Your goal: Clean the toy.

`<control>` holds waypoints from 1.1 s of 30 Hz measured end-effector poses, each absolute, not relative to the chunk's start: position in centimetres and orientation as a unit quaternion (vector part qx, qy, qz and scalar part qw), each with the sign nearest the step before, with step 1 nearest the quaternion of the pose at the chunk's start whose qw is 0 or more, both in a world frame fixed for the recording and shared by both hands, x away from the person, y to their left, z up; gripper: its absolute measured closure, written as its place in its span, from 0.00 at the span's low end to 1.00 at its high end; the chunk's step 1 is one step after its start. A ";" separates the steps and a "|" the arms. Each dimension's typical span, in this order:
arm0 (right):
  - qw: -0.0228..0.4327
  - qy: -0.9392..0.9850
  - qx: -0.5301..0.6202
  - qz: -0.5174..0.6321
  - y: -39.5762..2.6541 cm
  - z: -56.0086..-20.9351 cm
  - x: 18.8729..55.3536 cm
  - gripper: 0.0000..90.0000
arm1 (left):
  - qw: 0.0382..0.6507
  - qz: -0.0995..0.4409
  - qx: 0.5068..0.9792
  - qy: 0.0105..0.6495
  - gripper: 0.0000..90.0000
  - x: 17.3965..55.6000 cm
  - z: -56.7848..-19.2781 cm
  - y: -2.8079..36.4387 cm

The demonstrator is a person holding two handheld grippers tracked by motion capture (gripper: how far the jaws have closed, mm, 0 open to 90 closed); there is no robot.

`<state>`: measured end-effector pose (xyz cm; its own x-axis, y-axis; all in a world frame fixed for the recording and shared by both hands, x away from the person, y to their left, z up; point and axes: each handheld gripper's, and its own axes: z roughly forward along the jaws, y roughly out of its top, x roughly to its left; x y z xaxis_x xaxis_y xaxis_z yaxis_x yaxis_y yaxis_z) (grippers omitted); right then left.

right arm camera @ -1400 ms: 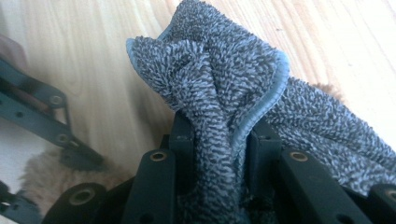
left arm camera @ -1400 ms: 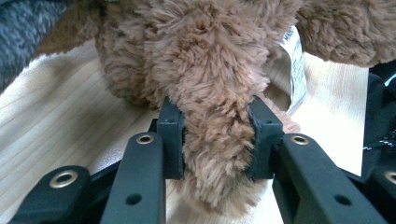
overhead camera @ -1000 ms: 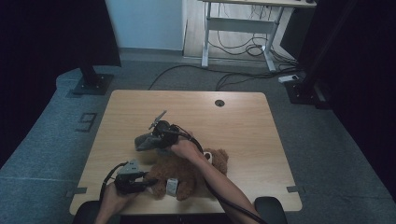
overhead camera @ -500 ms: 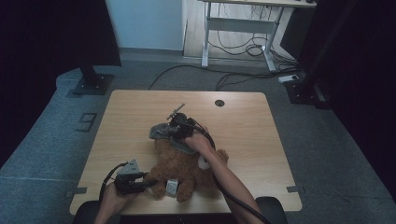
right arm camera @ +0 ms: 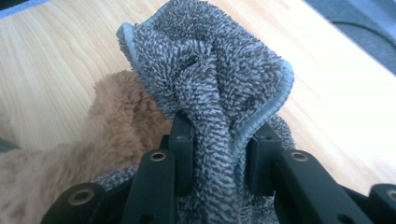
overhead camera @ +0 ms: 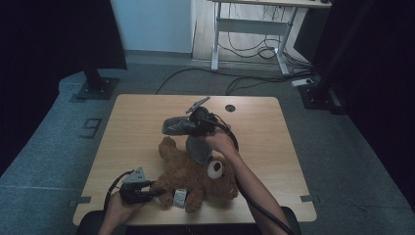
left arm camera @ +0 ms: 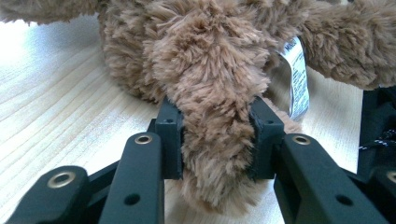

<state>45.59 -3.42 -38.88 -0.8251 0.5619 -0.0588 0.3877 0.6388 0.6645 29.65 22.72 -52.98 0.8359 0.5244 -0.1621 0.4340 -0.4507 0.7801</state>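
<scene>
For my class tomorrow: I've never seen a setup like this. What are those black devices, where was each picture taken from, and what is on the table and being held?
No robot here: a person holds hand-operated tongs, one in each hand. The high view looks down on a wooden table from above the person's side. The other two pictures come from small cameras riding on the tongs, looking along their black jaws. On the table lies a brown teddy bear with a white label. The left tongs are shut on one of the bear's limbs, pinning it near the table's front edge. The right tongs are shut on a grey cloth, bunched between the jaws and lifted above the bear.
</scene>
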 end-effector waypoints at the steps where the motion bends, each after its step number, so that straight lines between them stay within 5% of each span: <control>1: 0.132 0.894 0.267 0.335 -3.9 -38.5 45.4 0.76 | 0.441 0.051 0.851 0.281 0.70 29.7 -53.0 22.7; 33: 0.211 0.847 0.359 0.331 -19.9 -36.0 41.6 0.76 | 0.446 0.048 0.847 0.285 0.69 29.7 -53.1 22.8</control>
